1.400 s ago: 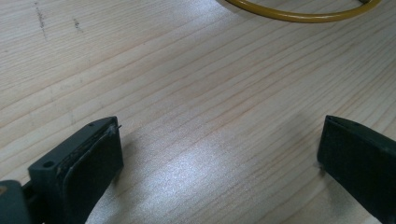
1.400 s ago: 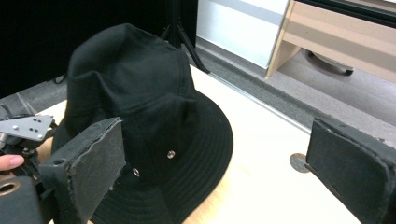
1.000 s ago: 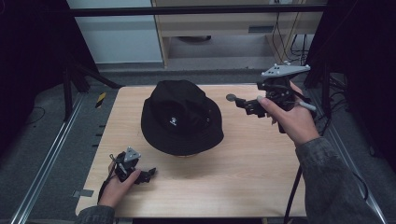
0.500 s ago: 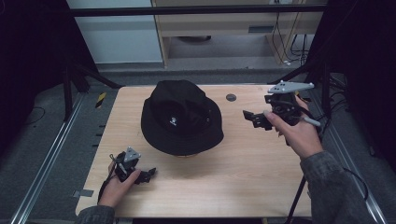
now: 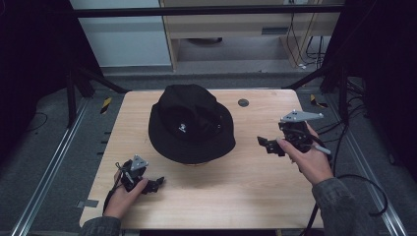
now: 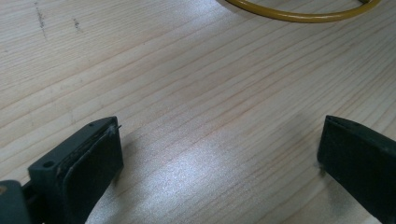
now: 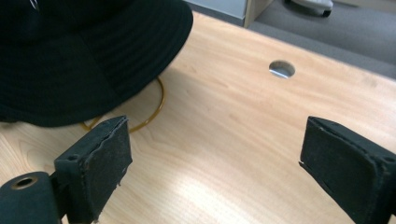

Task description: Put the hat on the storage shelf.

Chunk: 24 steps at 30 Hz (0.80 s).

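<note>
One black bucket hat (image 5: 191, 124) sits at the centre of the wooden surface (image 5: 246, 191), resting over one yellow ring (image 7: 149, 112) that protrudes from under its brim. One round hole (image 5: 243, 103) lies behind it. The left gripper (image 5: 153, 184) rests on the near-left surface, jaws spread wide, holding nothing. The right gripper (image 5: 265, 144) hovers right of the hat; its jaws have just been closing slightly, remain wide apart, and hold nothing.
</note>
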### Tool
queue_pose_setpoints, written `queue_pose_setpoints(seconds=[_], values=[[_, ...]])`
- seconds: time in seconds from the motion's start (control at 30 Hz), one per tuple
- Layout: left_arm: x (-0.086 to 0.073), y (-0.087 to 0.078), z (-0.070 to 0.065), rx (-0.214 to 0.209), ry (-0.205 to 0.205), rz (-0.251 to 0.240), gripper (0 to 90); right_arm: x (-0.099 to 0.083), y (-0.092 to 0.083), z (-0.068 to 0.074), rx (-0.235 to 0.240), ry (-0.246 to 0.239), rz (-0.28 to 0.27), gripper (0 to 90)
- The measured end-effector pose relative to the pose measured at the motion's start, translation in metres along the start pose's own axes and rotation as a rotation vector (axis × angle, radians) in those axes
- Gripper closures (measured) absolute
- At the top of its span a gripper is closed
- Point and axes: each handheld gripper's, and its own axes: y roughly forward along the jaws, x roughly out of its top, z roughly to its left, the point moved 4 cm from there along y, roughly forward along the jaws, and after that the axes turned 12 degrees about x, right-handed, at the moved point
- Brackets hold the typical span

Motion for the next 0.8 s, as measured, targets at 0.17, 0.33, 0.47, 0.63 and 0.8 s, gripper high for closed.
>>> queue_pose_setpoints(seconds=[0.17,0.33,0.47,0.63,0.8], values=[[0.0,0.0,0.0,0.001,0.0,0.0,0.0,-0.027,0.01,-0.002,0.004,0.031,0.01,11.2],[0.0,0.0,0.0,0.002,0.0,0.0,0.0,-0.042,0.015,-0.004,0.008,0.045,0.015,12.8],[0.0,0.0,0.0,0.002,0.0,0.0,0.0,-0.058,0.022,-0.005,0.013,0.059,0.023,13.0],[0.0,0.0,0.0,0.002,0.0,0.0,0.0,-0.081,0.033,-0.007,0.026,0.096,0.053,12.8],[0.0,0.0,0.0,0.002,0.0,0.0,0.0,-0.095,0.043,-0.008,0.027,0.119,0.077,12.4]])
